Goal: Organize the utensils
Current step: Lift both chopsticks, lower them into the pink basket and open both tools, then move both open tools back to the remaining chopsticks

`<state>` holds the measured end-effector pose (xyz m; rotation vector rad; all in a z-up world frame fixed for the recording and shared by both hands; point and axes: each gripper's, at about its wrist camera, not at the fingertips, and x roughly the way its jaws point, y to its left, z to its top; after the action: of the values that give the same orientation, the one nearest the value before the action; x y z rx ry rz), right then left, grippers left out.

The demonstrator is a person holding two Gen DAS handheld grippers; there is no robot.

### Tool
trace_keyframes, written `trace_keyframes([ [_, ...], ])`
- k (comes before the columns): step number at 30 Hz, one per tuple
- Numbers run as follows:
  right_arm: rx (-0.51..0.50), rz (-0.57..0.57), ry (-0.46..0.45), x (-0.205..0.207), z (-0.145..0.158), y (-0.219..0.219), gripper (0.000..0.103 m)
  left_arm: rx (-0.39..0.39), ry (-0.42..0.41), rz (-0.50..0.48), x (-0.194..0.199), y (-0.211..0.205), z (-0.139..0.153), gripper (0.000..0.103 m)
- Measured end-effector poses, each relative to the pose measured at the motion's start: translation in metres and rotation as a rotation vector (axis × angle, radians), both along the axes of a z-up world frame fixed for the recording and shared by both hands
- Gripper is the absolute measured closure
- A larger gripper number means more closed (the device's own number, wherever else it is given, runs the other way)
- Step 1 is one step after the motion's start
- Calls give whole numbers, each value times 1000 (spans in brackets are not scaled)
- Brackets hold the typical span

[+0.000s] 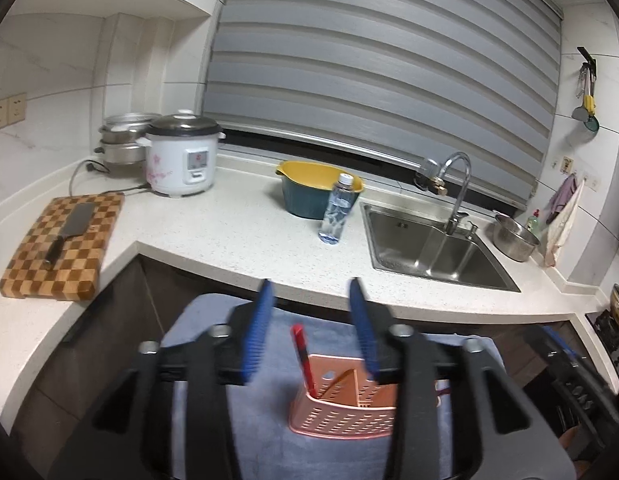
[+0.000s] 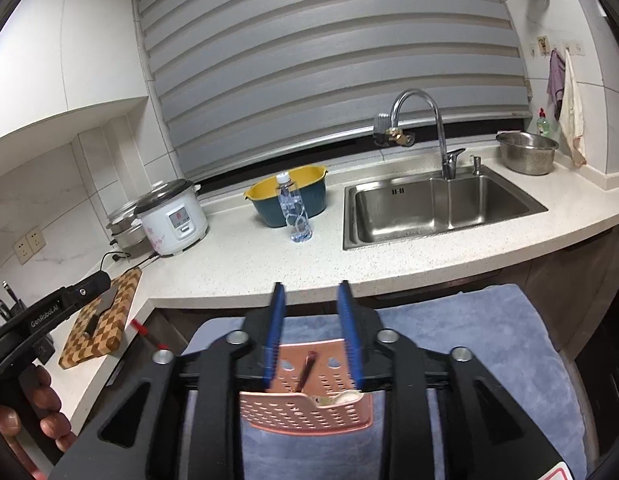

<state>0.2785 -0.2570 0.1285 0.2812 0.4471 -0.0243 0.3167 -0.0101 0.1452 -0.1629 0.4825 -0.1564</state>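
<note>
Two wrist cameras look across a kitchen toward a window blind. In front of both, a pink perforated utensil holder sits on a blue towel below the edge of the white surface.

The left tongs stand open with nothing between the blue pads. Below them, a red-handled utensil stands upright in the holder's left compartment. The right tongs are also open and empty, hovering above the holder. There, something pale, perhaps a spoon, lies in the right compartment.

Judging by this, at least two utensils are already sorted. No loose utensils show on the towel, so what remains is unclear. A cleaver lies on the chequered chopping board, well apart.
</note>
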Motion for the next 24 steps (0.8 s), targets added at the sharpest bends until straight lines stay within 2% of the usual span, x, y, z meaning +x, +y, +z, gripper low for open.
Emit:
trace_keyframes([
  [2,-8,-5,-14,-11,6,-1,67,-2,2,11,-7,3,2,48],
  [7,-34,-5,-36,-43,14,-1,61,-1,11,29,-32,13,3,45],
  [12,-47,23,10,-87,1,1,59,24,35,26,-67,21,-8,42],
  [17,-81,57,121,-141,-42,9,59,82,93,15,-116,25,-42,40],
  [20,-125,80,208,-174,-77,19,59,68,161,-11,-145,29,-72,40],
  [24,-170,122,335,-210,-127,36,59,96,255,-38,-180,27,-112,40],
])
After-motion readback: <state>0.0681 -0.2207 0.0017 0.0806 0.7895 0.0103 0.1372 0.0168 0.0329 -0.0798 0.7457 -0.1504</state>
